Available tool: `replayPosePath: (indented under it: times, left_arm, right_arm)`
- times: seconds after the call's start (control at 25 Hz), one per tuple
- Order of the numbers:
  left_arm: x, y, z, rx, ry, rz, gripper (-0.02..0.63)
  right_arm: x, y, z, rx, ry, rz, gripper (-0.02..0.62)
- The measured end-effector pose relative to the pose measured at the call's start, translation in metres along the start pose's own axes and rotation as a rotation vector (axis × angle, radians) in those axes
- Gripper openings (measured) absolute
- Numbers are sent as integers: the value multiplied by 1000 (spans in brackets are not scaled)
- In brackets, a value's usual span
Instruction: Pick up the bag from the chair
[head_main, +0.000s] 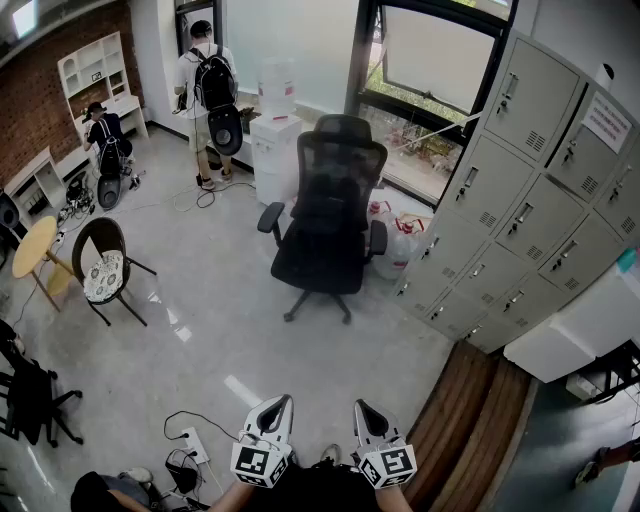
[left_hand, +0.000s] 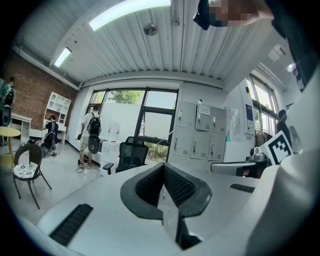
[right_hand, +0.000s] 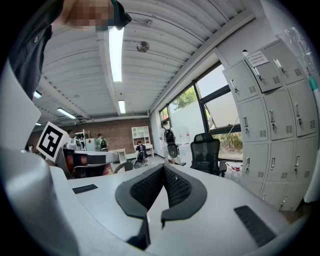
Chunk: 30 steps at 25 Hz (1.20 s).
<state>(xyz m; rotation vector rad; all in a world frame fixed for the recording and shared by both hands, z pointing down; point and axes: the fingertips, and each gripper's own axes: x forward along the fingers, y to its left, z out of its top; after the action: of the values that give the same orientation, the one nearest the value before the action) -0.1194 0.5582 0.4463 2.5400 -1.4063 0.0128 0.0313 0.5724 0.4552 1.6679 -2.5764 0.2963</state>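
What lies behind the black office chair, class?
Behind the office chair, white plastic bags sit on the floor by the window, with a white cabinet nearby. The chair's back covers the floor directly behind it.

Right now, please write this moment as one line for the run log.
left gripper: fingers shut, empty | right gripper: fingers shut, empty | office chair: ahead, untouched | bag: not made out

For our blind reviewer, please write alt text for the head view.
A black office chair stands on the grey floor beside grey lockers. At the bottom edge, the left claw and right claw point toward it, both shut.
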Motion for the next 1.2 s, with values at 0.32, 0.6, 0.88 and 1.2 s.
replayPosePath:
  times: [0.32, 0.6, 0.88, 1.2]
  left_arm:
    - [2, -6, -2, -9, -3, -6, -1]
    - [3, -10, -3, -14, -2, -1, -1]
    - [11, -19, -11, -11, 8, 14, 0]
    - [30, -43, -13, -3, 21, 36, -1]
  right_arm:
    - [-3, -2, 4, -3, -2, -2, -2]
    - [-7, -4, 4, -7, 3, 1, -2]
    - [-11, -13, 6, 2, -11, 14, -1]
    - [-15, -40, -2, 3, 16, 47, 0]
